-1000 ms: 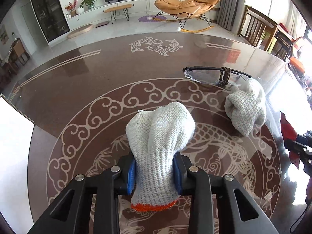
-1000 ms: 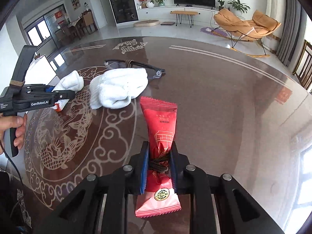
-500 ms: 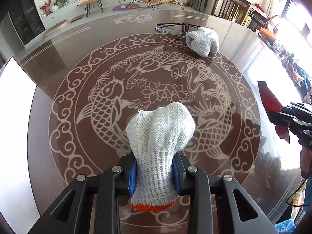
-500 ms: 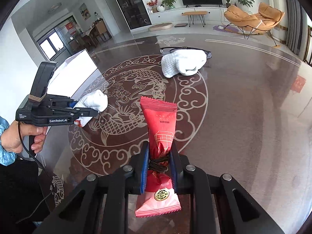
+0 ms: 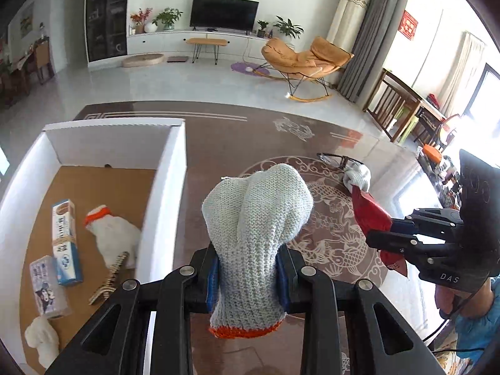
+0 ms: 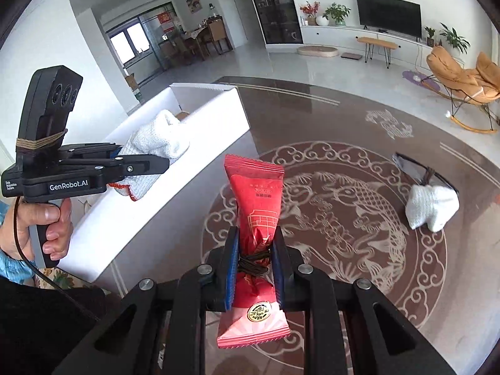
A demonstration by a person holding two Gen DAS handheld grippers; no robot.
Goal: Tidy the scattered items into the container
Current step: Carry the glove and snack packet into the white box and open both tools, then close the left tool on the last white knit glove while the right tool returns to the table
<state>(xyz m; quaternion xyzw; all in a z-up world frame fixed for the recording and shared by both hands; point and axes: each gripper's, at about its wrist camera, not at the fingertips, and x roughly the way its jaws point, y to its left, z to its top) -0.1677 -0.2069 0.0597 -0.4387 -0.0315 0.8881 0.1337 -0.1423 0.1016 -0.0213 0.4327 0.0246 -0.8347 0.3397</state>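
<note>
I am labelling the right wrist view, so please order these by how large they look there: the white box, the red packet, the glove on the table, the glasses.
1. white box
2. red packet, enlarged by nearness in the right gripper
3. glove on the table
4. glasses, partly hidden by that glove; order of 3 and 4 unsure

The white cardboard box [image 5: 175,187] is open on top; its tall wall stands between the brown patterned table [image 5: 237,137] and its bare back floor.
</note>
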